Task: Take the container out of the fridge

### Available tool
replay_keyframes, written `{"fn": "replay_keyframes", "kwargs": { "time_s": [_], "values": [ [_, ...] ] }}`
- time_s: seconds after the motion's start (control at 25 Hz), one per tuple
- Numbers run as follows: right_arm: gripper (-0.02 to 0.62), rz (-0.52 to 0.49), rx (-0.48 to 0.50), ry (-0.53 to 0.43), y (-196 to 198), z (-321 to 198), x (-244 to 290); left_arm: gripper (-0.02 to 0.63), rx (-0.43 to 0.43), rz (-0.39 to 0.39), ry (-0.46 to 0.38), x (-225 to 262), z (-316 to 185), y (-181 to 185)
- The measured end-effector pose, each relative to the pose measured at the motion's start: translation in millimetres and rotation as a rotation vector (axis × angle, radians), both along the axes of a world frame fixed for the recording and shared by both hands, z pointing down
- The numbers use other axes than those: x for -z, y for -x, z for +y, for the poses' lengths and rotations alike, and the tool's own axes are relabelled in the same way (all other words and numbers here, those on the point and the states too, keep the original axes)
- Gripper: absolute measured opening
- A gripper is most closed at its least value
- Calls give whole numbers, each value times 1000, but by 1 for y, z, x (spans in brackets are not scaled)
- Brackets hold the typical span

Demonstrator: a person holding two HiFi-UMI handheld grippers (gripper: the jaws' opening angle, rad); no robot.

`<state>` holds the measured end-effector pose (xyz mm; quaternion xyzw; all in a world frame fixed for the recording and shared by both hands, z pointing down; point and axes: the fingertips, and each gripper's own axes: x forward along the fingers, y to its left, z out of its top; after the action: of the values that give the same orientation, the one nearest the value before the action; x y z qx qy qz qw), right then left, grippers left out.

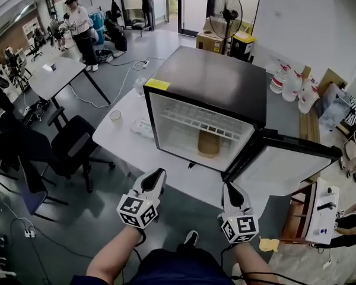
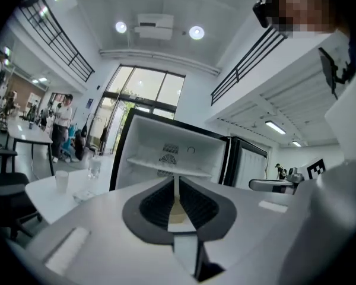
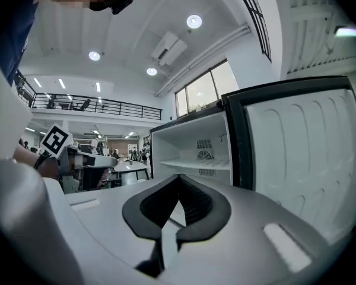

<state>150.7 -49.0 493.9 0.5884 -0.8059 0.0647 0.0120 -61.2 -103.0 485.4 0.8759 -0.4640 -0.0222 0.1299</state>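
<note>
A small black fridge point(image 1: 213, 82) stands on a white table point(image 1: 118, 141), its door point(image 1: 285, 165) swung open to the right. On the fridge floor, under a wire shelf point(image 1: 202, 120), sits a tan round container point(image 1: 208, 142). Both grippers hang short of the table's near edge, in front of the opening and apart from the container. My left gripper point(image 1: 159, 172) is shut and empty, and its own view has the container point(image 2: 177, 214) showing just behind the closed tips point(image 2: 177, 180). My right gripper point(image 1: 228, 186) is also shut with nothing held, and points at the fridge interior point(image 3: 199, 153).
A paper cup point(image 1: 115, 117), a clear glass point(image 1: 139, 86) and a flat clear tray point(image 1: 141, 127) stand on the table left of the fridge. A black chair point(image 1: 71, 147) is at the left, a wooden side unit point(image 1: 320, 212) at the right. People stand far back point(image 1: 80, 28).
</note>
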Motion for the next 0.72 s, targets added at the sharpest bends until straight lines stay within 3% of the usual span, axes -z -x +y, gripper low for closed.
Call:
{"fn": "replay_keyframes", "kwargs": {
  "time_s": [0.16, 0.4, 0.6, 0.72],
  "values": [
    [6, 4, 27, -46, -2, -26, 10, 5, 34, -32, -86, 20, -14, -19],
    [6, 0, 50, -34, -3, -45, 3, 5, 35, -63, -99, 16, -23, -42],
    [7, -15, 10, 34, -9, -61, -20, 5, 25, -86, -51, -17, -45, -50],
    [6, -32, -21, 77, -12, -73, -34, 5, -13, -81, 33, -47, -64, -57]
  ]
}}
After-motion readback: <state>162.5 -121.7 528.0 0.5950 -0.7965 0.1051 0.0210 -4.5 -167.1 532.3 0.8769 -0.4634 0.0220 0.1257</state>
